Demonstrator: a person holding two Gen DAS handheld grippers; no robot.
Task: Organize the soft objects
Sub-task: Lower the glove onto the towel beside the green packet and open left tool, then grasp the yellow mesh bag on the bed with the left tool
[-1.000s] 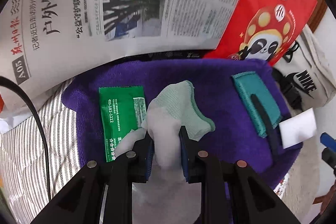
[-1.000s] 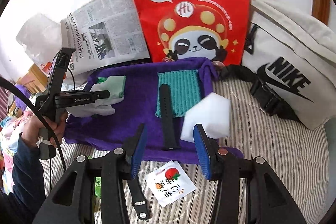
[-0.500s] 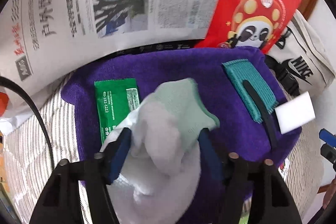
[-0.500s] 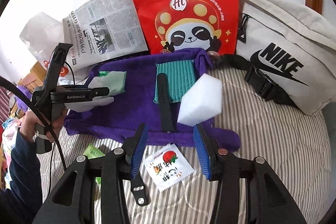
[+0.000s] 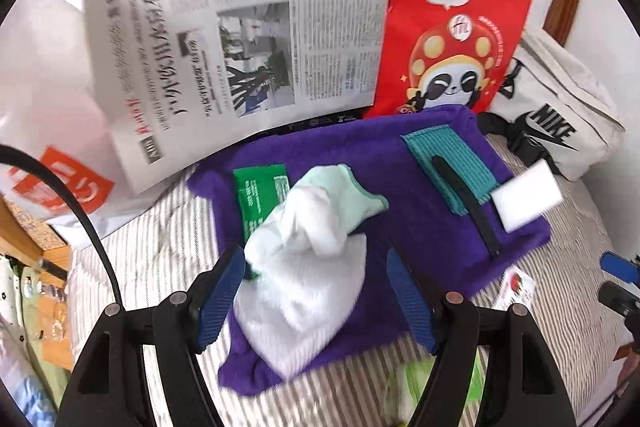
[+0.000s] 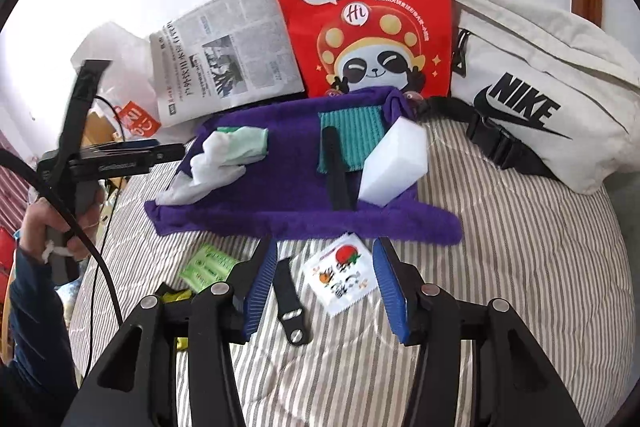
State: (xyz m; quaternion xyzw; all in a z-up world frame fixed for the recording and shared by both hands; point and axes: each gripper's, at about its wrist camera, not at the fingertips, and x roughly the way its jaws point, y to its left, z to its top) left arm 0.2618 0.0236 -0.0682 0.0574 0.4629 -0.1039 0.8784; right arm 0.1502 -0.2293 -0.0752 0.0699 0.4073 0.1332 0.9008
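A white and mint sock (image 5: 312, 251) lies on the purple towel (image 5: 400, 179), partly over a green packet (image 5: 256, 195). My left gripper (image 5: 316, 299) is open, its jaws wide on either side of the sock's white end. A teal cloth (image 5: 448, 159) with a black watch strap (image 5: 468, 203) on it lies at the towel's right, and a white sponge (image 5: 526, 195) rests on the towel's right edge. In the right wrist view the sock (image 6: 224, 155), towel (image 6: 296, 163), teal cloth (image 6: 352, 135) and sponge (image 6: 394, 163) show ahead. My right gripper (image 6: 324, 287) is open and empty over the striped sheet.
A red panda bag (image 6: 360, 15), a newspaper (image 6: 224, 55) and a white Nike bag (image 6: 540, 95) stand behind the towel. On the striped sheet (image 6: 500, 247) near my right gripper lie a strawberry sachet (image 6: 340, 273), a black strap piece (image 6: 290, 303) and a green packet (image 6: 208, 265).
My left gripper has opened and let go of the sock, then drawn back. My right gripper has also pulled back from the towel, leaving the sponge on its right edge.
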